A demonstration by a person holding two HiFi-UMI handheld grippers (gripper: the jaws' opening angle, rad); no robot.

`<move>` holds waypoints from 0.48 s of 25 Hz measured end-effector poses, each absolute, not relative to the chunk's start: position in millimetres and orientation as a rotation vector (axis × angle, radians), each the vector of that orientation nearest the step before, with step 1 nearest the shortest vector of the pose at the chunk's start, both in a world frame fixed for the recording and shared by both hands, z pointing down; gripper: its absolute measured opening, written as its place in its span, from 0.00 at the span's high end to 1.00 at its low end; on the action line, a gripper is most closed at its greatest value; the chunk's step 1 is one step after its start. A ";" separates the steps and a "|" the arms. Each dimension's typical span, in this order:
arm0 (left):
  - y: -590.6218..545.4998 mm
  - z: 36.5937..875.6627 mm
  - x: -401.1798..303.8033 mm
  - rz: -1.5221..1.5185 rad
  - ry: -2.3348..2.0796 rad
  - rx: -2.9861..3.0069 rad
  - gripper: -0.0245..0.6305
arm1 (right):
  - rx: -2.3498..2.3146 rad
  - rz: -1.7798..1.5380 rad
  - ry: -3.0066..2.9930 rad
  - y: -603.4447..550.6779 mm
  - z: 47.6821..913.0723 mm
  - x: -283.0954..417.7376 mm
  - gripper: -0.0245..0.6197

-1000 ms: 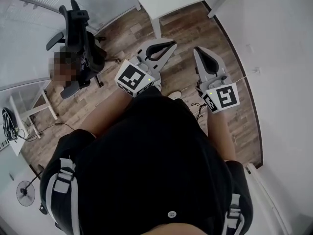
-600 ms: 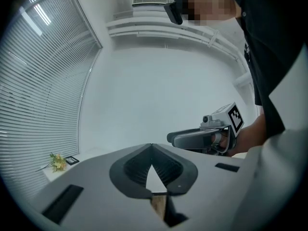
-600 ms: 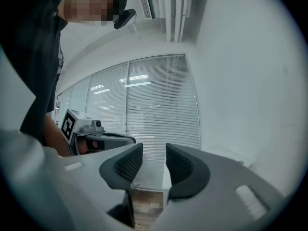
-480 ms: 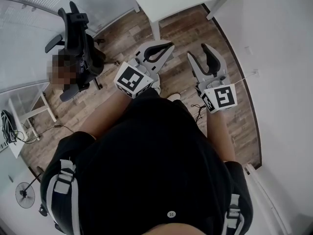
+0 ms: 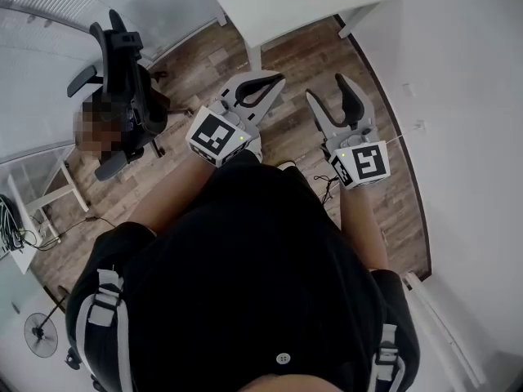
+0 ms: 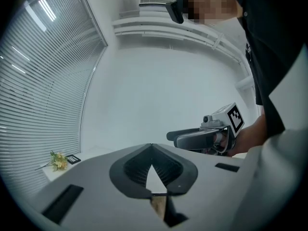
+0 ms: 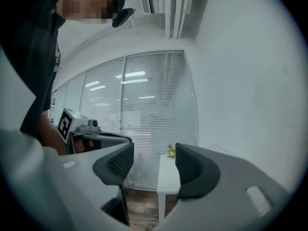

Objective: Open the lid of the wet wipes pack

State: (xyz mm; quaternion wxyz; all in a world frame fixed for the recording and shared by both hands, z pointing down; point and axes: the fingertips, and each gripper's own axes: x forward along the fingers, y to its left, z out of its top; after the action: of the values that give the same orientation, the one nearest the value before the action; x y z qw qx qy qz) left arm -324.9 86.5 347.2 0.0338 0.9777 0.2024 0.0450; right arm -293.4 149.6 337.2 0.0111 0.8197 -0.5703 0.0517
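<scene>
Wipes pack, not in view, is likely light and squashy, lid best caught at its lip; left gripper (image 5: 279, 77) sits closed, right gripper (image 5: 326, 88) opening, both empty.

Pouring in bright and even through window blinds (image 6: 43, 81), bouncing off white wall (image 6: 159, 90); casting only faint, soft shadows on wooden floor (image 5: 302, 51); bending and darkening toward round edges; blurring nearest foreground slightly.

Left hand-held gripper (image 5: 279, 77) jaws together; right hand-held gripper (image 5: 327, 88) jaws opening, empty.
</scene>
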 end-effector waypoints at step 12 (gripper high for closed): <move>42.2 357.5 -292.4 0.149 0.688 2.968 0.95 | 2.583 0.183 -1.701 107.2 347.4 -265.2 0.53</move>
State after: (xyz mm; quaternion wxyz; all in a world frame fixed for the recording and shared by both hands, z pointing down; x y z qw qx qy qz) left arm -292.4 42.2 357.5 0.0456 0.9720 0.2254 0.0489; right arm -265.2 107.2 347.4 0.0218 0.8335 -0.5489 0.0591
